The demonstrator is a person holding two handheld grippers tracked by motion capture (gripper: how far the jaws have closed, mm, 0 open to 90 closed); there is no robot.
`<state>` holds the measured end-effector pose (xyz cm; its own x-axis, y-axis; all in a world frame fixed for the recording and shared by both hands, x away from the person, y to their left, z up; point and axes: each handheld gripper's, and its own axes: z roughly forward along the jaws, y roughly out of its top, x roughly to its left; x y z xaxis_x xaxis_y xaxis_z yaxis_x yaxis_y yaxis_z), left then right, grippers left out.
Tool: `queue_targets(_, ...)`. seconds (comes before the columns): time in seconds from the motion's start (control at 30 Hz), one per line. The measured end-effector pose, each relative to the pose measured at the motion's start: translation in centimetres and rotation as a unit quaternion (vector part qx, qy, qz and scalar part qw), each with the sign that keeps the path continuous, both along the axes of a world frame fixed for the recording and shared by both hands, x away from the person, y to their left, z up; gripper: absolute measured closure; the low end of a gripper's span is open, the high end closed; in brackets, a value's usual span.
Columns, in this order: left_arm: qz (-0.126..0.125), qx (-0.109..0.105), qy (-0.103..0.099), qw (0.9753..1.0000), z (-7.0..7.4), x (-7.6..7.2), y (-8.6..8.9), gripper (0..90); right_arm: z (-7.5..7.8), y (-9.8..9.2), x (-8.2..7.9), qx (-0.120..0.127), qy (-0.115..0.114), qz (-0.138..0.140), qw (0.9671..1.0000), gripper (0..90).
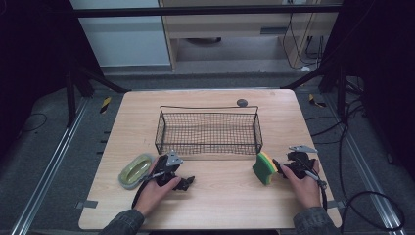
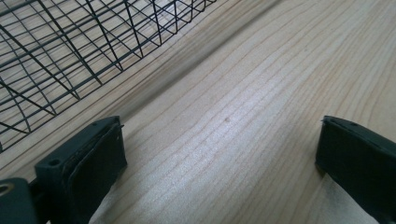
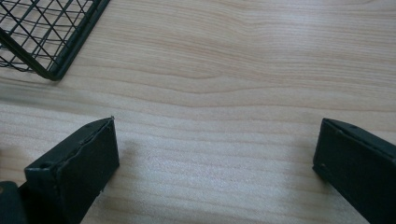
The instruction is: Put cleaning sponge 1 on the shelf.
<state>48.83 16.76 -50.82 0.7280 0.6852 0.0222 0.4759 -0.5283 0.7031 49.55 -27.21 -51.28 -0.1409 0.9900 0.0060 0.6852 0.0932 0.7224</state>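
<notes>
- Your left gripper (image 1: 187, 182) rests low on the table (image 1: 220, 205), jaws spread wide with nothing between them; in the left gripper view only bare wood grain lies between the two black pads (image 2: 100, 154), which suits a hand parked before a reach.
- Just behind that gripper on its outer side, close to your left hand (image 1: 156, 188), lies a green-tinted oval dish (image 1: 136, 169), flat on the wood and apart from the jaws.
- Ahead of the left gripper stands the wire basket (image 1: 209, 131); its near mesh wall (image 2: 70, 51) sits beyond the left-hand jaw, near but not touching, so a lift over the rim would probably be short.
- Your right gripper (image 1: 278, 166) is likewise spread wide and holds nothing; bare table shows between its pads (image 3: 84, 158) in the right gripper view.
- Just beyond its jaw tips, toward your left hand, stands the green-and-yellow sponge (image 1: 264, 168), propped on edge, close to the tips; whether they touch cannot be told. Its upright pose offers two flat faces to the pads.
- The basket's near corner (image 3: 51, 70) lies forward of the right gripper and to its left, well placed as the likely receptacle for the sponge.
</notes>
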Motion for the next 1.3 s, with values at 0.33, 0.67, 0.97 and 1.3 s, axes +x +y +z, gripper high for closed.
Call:
queue_targets(0.33, -0.014, -0.015, -0.016, 0.9996, 1.9, -1.0, 0.7, 4.5, 0.0, 0.2, 0.1, -0.001, 0.0, 0.0, 1.0, 0.5)
queue_targets(0.67, 0.005, -0.02, -0.046, 0.9987, 5.8, -2.5, 3.5, 5.5, 0.0, 0.2, 0.2, -0.003, -0.001, 0.0, 1.0, 0.8)
queue_targets(0.97, 0.042, 0.049, -0.025, 0.9976, 9.8, -1.0, 7.1, 4.2, 0.0, 0.2, 0.3, -0.002, 0.0, 0.008, 1.0, 0.8)
queue_targets(1.3, 0.064, 0.094, 0.005, 0.9935, 12.4, -0.1, 10.1, 4.8, 0.0, 0.5, 1.1, -0.004, -0.001, 0.012, 0.9999, 0.9)
